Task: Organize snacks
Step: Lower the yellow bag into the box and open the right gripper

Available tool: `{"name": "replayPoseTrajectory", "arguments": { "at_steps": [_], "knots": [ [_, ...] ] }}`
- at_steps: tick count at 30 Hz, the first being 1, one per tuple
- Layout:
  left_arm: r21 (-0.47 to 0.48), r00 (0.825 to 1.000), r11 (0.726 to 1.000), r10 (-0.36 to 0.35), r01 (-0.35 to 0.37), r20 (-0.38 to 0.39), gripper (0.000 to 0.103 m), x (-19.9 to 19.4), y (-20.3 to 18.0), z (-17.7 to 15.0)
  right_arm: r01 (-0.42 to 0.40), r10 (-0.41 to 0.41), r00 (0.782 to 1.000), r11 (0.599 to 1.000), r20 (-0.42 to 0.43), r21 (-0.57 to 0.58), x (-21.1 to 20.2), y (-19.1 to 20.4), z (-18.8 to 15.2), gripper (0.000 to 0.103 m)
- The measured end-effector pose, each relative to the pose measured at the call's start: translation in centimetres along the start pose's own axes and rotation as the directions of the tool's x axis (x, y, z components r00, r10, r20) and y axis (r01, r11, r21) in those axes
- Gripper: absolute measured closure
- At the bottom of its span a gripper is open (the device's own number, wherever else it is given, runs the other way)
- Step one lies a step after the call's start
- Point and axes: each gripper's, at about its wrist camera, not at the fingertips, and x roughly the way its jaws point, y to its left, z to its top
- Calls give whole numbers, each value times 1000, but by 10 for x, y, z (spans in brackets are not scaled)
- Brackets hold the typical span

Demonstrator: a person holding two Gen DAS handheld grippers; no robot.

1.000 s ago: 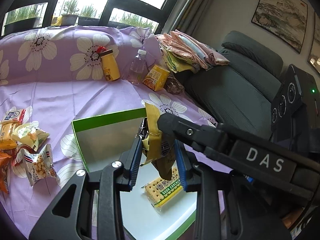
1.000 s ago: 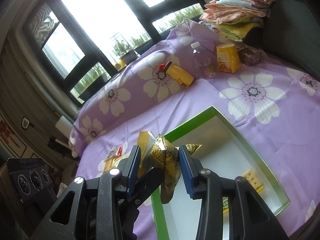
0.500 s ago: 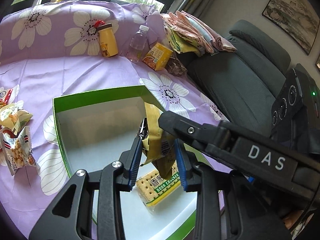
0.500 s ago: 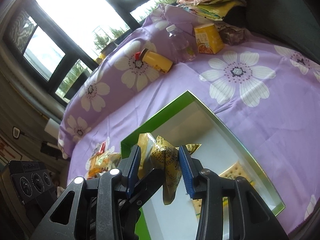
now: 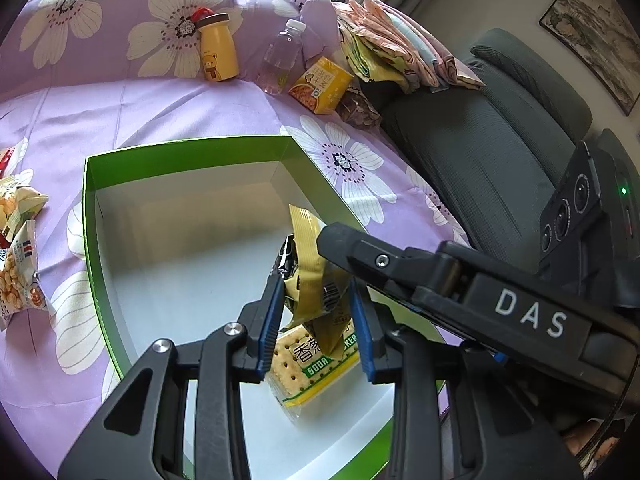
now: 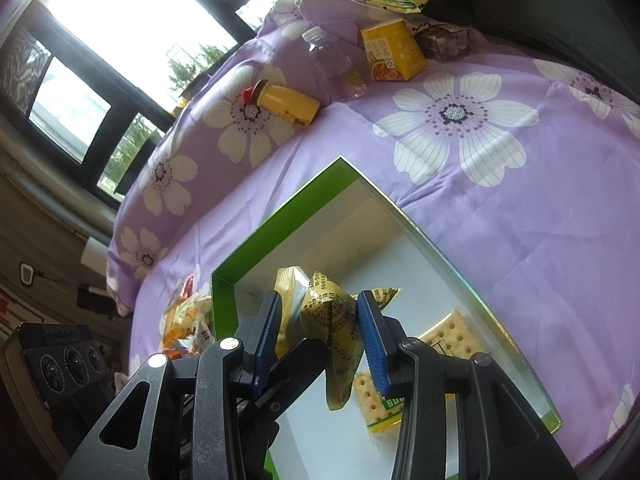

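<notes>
Since a second ago both claws have travelled together over the green box (image 5: 86,216), so its white floor now lies under them. The left claw (image 5: 314,316) and right claw (image 6: 318,330) each pinch the same gold snack packet (image 5: 316,292), hanging above the cracker pack (image 5: 316,364). Lowering it close to the floor beside the crackers before letting go would likely keep it from tumbling out.

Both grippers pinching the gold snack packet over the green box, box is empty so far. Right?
Not quite. Both the left gripper and the right gripper do pinch the gold snack packet over the green box, but the box is not empty: a soda cracker pack already lies on its white floor under the jaws, as the left wrist view shows.
</notes>
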Motion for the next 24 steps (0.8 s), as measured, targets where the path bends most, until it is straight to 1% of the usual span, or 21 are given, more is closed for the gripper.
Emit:
{"name": "replayPoseTrajectory", "arguments": {
  "at_steps": [5, 8, 12, 14, 17, 19, 21, 23, 24],
  "knots": [
    [-24, 999, 1000, -5, 4, -41, 71, 9, 2, -4, 42, -42, 999, 999, -30, -2, 7, -2, 0, 61],
    [-36, 999, 999, -11, 9, -51, 71, 12, 3, -6, 75, -75, 996, 997, -46, 2, 12, -5, -1, 61],
    [-44, 998, 999, 4, -7, -61, 71, 12, 7, -7, 86, -86, 994, 996, -64, 1, 16, -7, -2, 61],
    [-50, 998, 999, -6, 3, -64, 70, 11, 9, -7, 90, -90, 994, 996, -66, -5, 16, -6, -2, 61],
    [-54, 998, 998, -16, 13, -60, 68, 5, 9, -8, 129, -129, 991, 992, -42, -7, 12, -4, -1, 61],
    [-44, 999, 999, -6, 4, -48, 61, -3, 9, -8, 156, -156, 987, 988, -29, -6, 10, -4, -1, 61],
    [-36, 1000, 999, -4, 3, -20, 60, -15, 10, -8, 166, -166, 986, 986, -11, 0, 6, -4, 0, 61],
    [-42, 1000, 999, -12, 12, 12, 55, -29, 14, -8, 174, -175, 985, 985, 8, 4, 1, -3, 0, 61],
    [-48, 999, 999, -20, 21, 30, 51, -37, 16, -7, 177, -177, 984, 984, 19, 7, -2, -2, 1, 61]
  ]
}}
